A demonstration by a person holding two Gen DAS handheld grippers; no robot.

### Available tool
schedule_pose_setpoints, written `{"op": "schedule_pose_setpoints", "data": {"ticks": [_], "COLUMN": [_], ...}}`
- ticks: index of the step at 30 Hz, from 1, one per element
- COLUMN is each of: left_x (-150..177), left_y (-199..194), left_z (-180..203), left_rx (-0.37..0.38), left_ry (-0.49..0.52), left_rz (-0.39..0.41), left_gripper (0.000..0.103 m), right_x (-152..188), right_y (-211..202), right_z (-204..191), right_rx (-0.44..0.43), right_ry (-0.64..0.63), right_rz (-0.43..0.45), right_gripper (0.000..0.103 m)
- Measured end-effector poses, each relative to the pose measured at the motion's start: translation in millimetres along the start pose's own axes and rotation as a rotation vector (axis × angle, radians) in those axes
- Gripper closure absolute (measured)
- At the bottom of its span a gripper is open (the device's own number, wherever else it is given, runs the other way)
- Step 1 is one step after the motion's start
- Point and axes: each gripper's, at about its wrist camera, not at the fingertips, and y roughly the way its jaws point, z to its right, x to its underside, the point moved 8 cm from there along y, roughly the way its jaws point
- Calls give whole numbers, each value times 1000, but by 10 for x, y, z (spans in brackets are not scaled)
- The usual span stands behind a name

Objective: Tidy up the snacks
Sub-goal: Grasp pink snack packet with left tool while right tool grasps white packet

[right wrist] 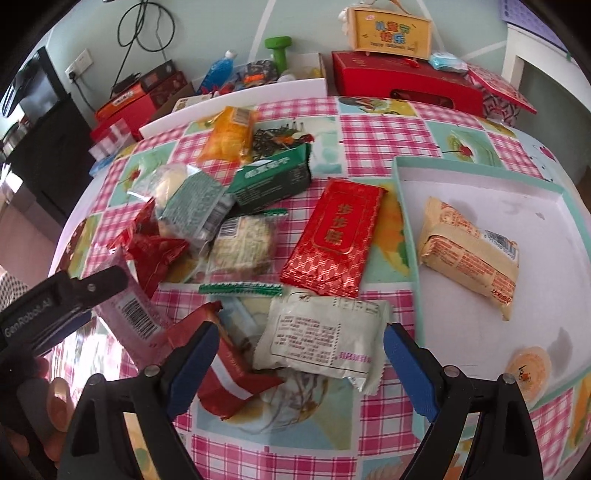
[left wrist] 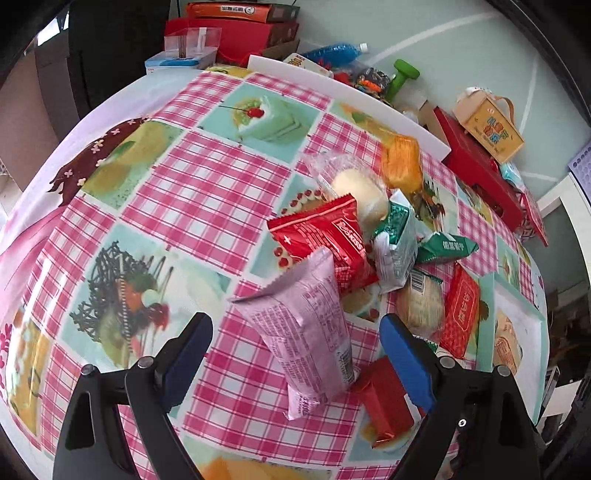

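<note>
A heap of snack packets lies on the checked tablecloth [left wrist: 207, 192]. My left gripper [left wrist: 295, 334] is open, hovering over a pink packet [left wrist: 314, 354] that lies between its blue fingers without touching the pads. A red packet [left wrist: 386, 402] rests by the right finger. My right gripper [right wrist: 301, 345] is open above a white packet [right wrist: 325, 338], pads apart from it. A red and gold packet [right wrist: 334, 236] and green packets [right wrist: 273, 177] lie beyond. The white tray with a teal rim [right wrist: 406, 229] holds a beige packet [right wrist: 469, 254] and an orange jelly cup [right wrist: 528, 371].
The left gripper's black body [right wrist: 55, 306] shows at the left edge of the right wrist view, with a hand below it. Red boxes [right wrist: 406, 83], a yellow box [right wrist: 391, 29], a blue bottle [right wrist: 219, 72] and a green dumbbell [right wrist: 279, 50] crowd the floor behind the table.
</note>
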Motion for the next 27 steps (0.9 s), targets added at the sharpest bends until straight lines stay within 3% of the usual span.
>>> {"op": "schedule_pose_setpoints", "data": {"ticks": [7,15,18,21,27], "left_x": [47,63,53,55,96], "left_y": [87,134,126,154,246], "left_z": [93,217,200,188,212], "left_rx": [9,25,23,19,22], "left_ry": [13,33,32,29,25], "left_rz": [-25,-35,-33,-41,-70], "left_gripper": [14,39,42,43,43], "right_x": [67,50,17,0,43], "right_y": [175,145,127,146,294], "right_z": [12,-60,-79,-13,62], "right_rx": [24,-54,-67,-8,0], "right_ry": [-10,-10,-14,-36,-19], "right_rz": [-56,-53,-38,-29,-72], "right_gripper": [15,19,21,23,23]}}
